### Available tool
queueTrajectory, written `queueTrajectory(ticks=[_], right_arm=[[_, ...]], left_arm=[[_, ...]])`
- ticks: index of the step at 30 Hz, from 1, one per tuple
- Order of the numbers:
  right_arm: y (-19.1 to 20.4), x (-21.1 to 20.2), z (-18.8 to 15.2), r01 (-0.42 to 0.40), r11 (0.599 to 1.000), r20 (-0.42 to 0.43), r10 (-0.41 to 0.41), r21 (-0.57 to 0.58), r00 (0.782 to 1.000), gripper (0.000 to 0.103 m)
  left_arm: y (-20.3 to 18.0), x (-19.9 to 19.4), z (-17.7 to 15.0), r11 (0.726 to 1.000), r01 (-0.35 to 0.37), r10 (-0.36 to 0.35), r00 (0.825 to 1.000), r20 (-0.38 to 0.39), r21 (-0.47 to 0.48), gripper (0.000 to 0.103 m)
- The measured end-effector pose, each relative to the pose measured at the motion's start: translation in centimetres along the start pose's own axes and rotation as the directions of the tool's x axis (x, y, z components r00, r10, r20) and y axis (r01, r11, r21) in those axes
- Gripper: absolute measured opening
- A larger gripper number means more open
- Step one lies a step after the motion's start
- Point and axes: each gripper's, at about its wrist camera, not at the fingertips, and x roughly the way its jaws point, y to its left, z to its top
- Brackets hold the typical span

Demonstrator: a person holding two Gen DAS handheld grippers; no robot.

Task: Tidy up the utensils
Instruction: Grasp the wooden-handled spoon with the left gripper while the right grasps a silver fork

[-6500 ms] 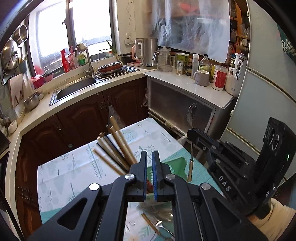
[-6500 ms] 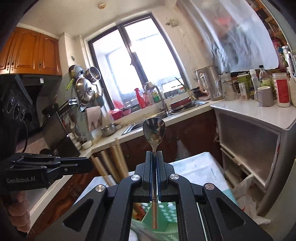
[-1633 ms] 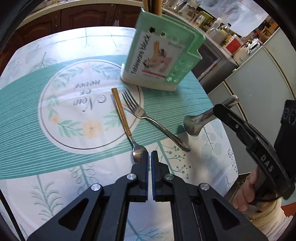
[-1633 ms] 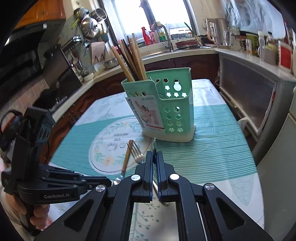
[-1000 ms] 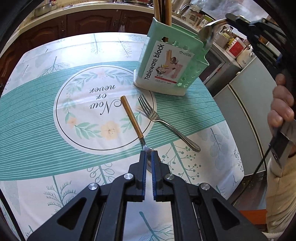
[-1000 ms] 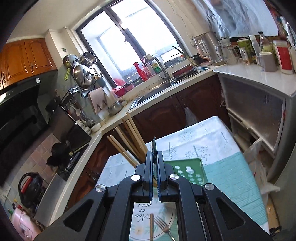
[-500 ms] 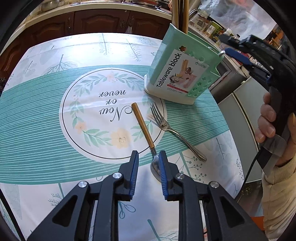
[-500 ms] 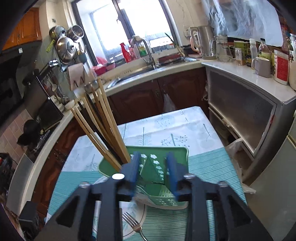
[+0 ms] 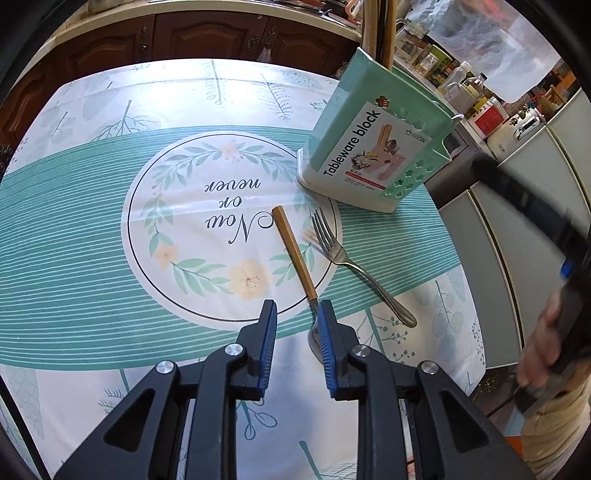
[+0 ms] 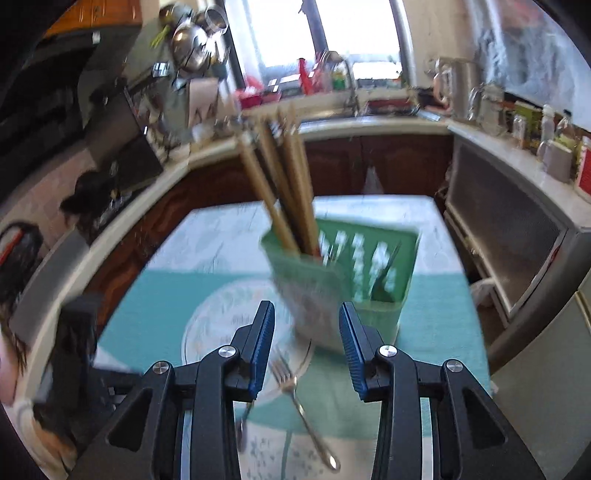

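The left gripper (image 9: 295,325) sits low in the frame with its jaws parted and nothing pinched; they have just been opening, and the spoon (image 9: 297,260) lies on the cloth (image 9: 74,258) with its bowl tucked partly under the right blue pad (image 9: 327,347), the wooden handle running up and left toward the printed circle. That placement reads as a line-up for a pick: the jaws straddle the neck end, though the spoon looks off to one side of the gap rather than centred in it. Just right of the spoon lies the fork (image 9: 354,269), tines toward the upper middle, handle slanting to the lower right, apart from the spoon. The green caddy (image 9: 373,155) stands upright at upper right of the left view, chopsticks (image 9: 376,29) rising from its far compartment, so loose pieces have a near home. In the blurred right view the right gripper (image 10: 306,343) is also spread and empty, its jaws having just been opening; it frames the caddy (image 10: 369,266) at mid-frame, with the fork (image 10: 295,395) below between the fingers, probably the next pick. A utensil shape shows dimly in the caddy's right compartment, too smeared to name.
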Motion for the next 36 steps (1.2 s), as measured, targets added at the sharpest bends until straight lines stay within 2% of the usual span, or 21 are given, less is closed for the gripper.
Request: queueTrajectory(ticks=[6,11,16,22,25,31,36], right_arm=[[0.4,3.8,-3.7,-0.039,0.998,-0.195,0.027,-0.058,0.980,0.034],[1.2,7.3,-4.7,-0.086,0.987,-0.351,0.034,-0.135,0.936,0.027],[1.6,10.1,-4.5,-0.102,0.973,-0.448,-0.003,-0.209,0.894,0.022],[3.0,12.5,-4.6,-0.088,0.944,-0.506,-0.090,-0.318,0.858,0.013],[3.3,12.7,-4.5,-0.080,0.935,-0.508,-0.114,-0.344,0.854,0.006],[1.3,12.3,-3.6,-0.027,0.970,-0.516,-0.104,-0.240,0.850,0.005],[-0.8,11.2,-3.3,-0.013,0.990,-0.515,-0.061,-0.139,0.855,0.005]], left_arm=[[0.0,1.3,0.9,1.000,0.002,-0.002,0.999,-0.041,0.011,0.022],[0.0,2.9,2.1,1.000,0.026,-0.025,0.996,-0.089,0.009,0.022],[-0.1,4.1,3.3,0.999,0.038,-0.037,0.990,-0.135,0.004,0.022],[-0.1,4.9,4.3,1.000,0.022,-0.020,0.985,-0.171,0.008,0.022],[-0.3,5.4,4.7,1.000,0.009,-0.006,0.982,-0.188,0.011,0.022],[-1.5,6.7,5.4,0.999,-0.024,0.031,0.972,-0.234,0.034,0.022],[-3.1,7.9,5.8,0.992,-0.086,0.108,0.954,-0.278,0.092,0.022]])
